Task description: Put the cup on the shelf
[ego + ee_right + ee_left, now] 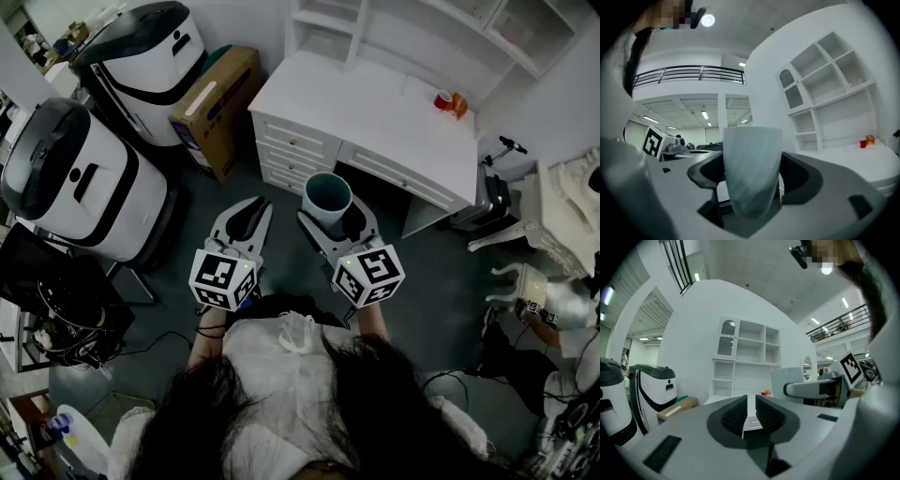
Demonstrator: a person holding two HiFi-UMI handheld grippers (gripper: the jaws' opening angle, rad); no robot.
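You hold two tools, one in each hand, side by side in front of you above the grey floor. There is one cup (327,195), and it sits in your right tool (333,223), which grasps it: the two jaws press on its sides just below the rim. The cup stands upright with its mouth up. It is pale grey-blue on the outside and darker inside, wide at the rim and narrowing toward the base, and no handle shows. It is in the air, well apart from the desk (375,112) and from the shelf (820,93) that rises at the back of the desk.

Your left tool (251,211) is clenched with nothing in it; its ribbed pads stand almost together, with only a thin slit between them.

On the desk top lie one small red thing (442,98) and one orange thing (458,105), just beside each other near the far corner. To your left stand two white machines (80,178) (141,56) with dark tops, and one cardboard box (217,108) leans between them and the desk.
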